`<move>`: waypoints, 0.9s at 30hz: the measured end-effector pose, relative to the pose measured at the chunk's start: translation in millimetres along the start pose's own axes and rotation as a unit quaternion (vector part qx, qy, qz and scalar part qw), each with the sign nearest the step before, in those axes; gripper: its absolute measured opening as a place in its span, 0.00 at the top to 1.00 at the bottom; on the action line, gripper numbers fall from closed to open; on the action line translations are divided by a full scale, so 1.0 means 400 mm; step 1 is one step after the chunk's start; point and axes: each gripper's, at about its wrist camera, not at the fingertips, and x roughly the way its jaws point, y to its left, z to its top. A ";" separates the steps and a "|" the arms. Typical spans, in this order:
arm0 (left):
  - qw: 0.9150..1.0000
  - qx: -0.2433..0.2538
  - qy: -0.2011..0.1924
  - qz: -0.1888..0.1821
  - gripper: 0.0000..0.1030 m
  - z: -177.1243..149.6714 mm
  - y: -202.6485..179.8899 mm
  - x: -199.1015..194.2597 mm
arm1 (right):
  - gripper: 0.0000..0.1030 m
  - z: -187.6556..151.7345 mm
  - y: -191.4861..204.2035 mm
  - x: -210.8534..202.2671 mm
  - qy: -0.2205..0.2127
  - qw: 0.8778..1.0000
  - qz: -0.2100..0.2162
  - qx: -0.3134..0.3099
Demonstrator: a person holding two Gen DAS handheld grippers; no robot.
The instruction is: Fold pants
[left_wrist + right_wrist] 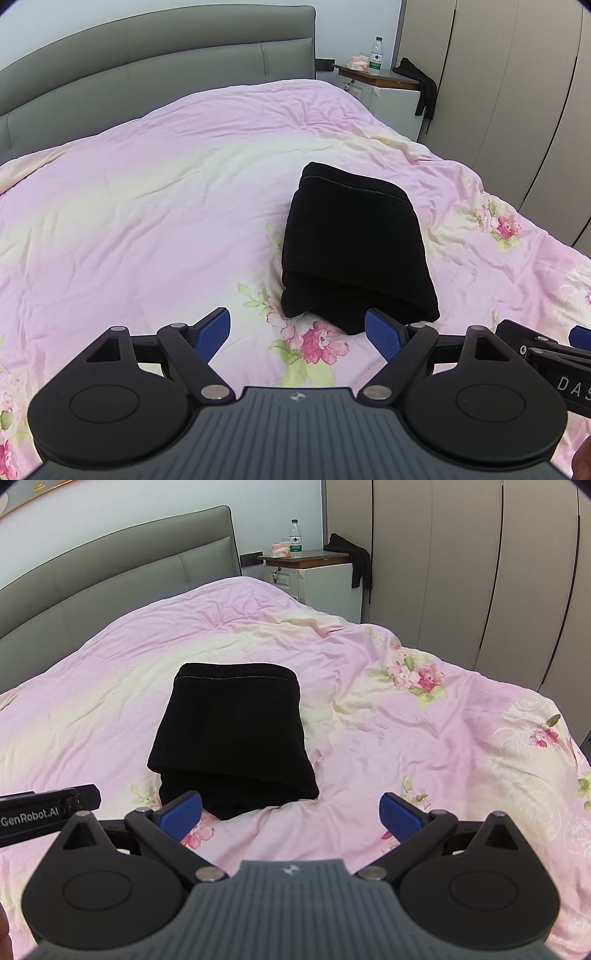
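- On the pink floral duvet (147,221), mid-bed: black pants (354,247), folded into a compact squarish bundle, several layers stacked. A stitched hem line runs across the far edge; a lower layer sticks out at the near edge.
- In the right wrist view the pants (232,734) lie left of centre; duvet (406,738) is wrinkled around them.
- Left gripper (299,334): blue-padded fingers spread wide, nothing between them. It sits just short of the bundle's near edge; the right fingertip overlaps the pants' near corner in view, contact cannot be told.
- Right gripper (290,812): fingers also spread wide, holding nothing. Its left fingertip sits in front of the protruding lower layer; contact unclear.
- Each gripper's body shows at the edge of the other's view; the two are side by side, close together.
- Beyond: grey padded headboard (159,62) at the bed's far end.
- Nightstand (314,576) beside the headboard carries a water bottle (295,539), a tissue pack (279,549) and a dark garment (354,559) draped over its corner.
- Beige wardrobe doors (461,572) line the right side.
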 end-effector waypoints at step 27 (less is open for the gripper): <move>1.000 0.004 0.000 0.000 0.06 -0.003 -0.010 -0.005 | 0.05 -0.005 -0.007 -0.005 -0.002 1.000 -0.002 0.004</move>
